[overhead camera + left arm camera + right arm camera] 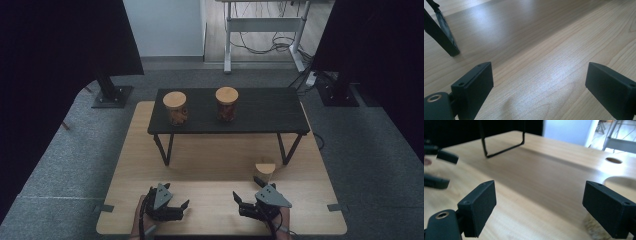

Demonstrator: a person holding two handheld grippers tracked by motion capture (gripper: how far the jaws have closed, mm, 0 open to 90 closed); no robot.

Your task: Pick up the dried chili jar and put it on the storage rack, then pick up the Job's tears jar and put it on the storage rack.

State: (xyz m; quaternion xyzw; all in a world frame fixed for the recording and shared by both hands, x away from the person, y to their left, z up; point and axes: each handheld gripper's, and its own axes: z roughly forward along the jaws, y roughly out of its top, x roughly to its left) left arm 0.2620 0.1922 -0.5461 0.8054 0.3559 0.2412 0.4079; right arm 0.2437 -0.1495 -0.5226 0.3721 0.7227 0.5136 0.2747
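Note:
Two glass jars with round wooden lids stand on a low black shelf (260,112) on the wooden table (200,155): the left jar (175,108) and the right jar (227,104), both with brownish contents. My left gripper (177,195) rests near the table's front edge, open, with bare wood between its fingers (474,85). My right gripper (245,188) sits to its right, also open and holding nothing (539,202). A small pale wooden piece (265,169) stands just beyond the right gripper's far finger.
The shelf's thin black legs (165,147) stand on the table ahead of both grippers; one leg (442,35) is close on the left gripper's left. In the right gripper view the left gripper (439,170) shows blurred at the left. Grey carpet surrounds the table.

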